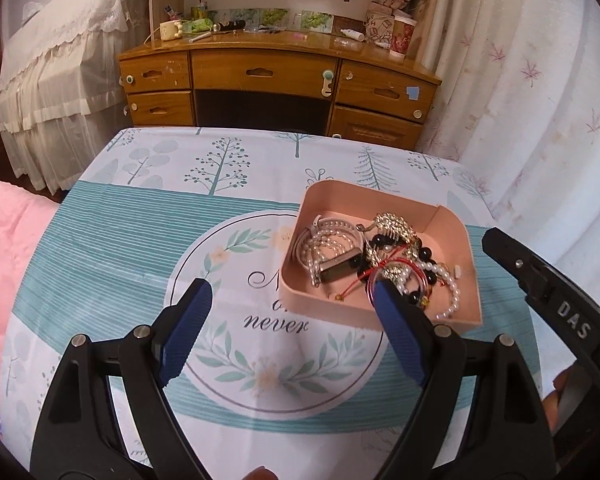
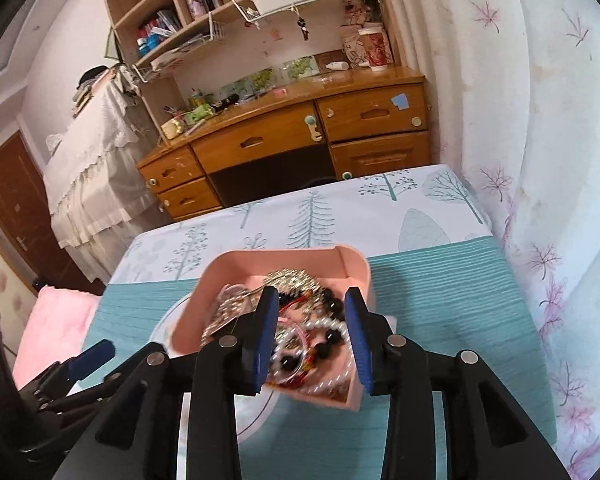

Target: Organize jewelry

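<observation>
Tablecloth (image 1: 112,248): teal, tree-printed | tray (image 1: 300,280): pink | desk (image 1: 276,62): wooden, behind

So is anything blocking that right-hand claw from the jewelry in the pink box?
Nothing visible does. The right gripper hangs directly over the open pink tray with its jaws apart, the tangled jewelry showing between them. There is no lid or cover.
</observation>
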`<state>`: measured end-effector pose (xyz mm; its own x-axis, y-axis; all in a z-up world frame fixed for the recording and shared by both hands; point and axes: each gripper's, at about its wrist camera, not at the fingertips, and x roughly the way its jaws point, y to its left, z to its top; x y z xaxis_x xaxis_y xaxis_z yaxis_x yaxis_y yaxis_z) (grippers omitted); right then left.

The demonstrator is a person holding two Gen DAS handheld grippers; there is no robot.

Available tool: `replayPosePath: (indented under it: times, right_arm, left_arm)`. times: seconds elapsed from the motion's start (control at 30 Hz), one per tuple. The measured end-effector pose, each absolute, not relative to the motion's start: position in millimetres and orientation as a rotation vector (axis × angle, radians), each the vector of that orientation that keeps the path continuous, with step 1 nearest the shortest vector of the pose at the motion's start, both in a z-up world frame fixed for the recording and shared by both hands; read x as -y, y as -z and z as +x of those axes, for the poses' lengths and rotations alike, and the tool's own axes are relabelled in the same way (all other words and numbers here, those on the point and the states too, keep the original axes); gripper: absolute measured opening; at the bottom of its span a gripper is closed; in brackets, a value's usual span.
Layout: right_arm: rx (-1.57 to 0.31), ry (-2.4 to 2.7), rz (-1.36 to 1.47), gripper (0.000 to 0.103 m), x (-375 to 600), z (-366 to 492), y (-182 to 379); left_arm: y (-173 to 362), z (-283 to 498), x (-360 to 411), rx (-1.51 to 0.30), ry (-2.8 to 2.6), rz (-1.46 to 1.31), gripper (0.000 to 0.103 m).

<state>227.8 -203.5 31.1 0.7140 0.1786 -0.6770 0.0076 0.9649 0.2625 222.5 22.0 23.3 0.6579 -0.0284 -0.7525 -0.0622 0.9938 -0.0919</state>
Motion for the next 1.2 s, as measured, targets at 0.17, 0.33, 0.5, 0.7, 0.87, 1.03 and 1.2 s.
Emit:
replayPosePath:
  times: [0.17,0.33,0.5,0.7,0.87,1.03,1.2]
  right_arm:
    - [-0.774,-0.107,0.25,0.035,197.8,192.5,-42.4]
    - [-0.79,-0.12,0.214,0.035,186.7,148.4,-42.5]
    - [-0.796,-0.127,0.173,0.035,173.1,100.8,-39.8]
    - [-0.786,-0.126,0.116,0.036,153.0,32.1,-36.6]
    - [-0.775,-0.128,0.088,0.038,136.2,-23.0,-28.8]
    - [-0.818,-0.137,0.068,0.038,128.2,-53.9,-16.9]
    - [-0.809,-0.116,0.075,0.038,129.0,-77.7,-12.1]
  left_arm:
    - [-30.6,197.8,-19.7,-0.85,0.005,-0.105,0.081]
    - [-35.2,159.0,-14.7,-0.833,0.028,-0.069,0.081]
    - [-37.3,115.3,-16.3,-0.825,0.04,-0.057,0.081]
    - [-35.6,58.2,-24.4,-0.813,0.013,-0.066,0.081]
    - [-25.6,17.9,-31.0,-0.812,-0.025,-0.059,0.081]
    - [-15.4,-3.7,-35.6,-0.833,-0.023,-0.085,0.081]
    - [-10.5,-17.0,-33.5,-0.832,-0.03,-0.08,0.081]
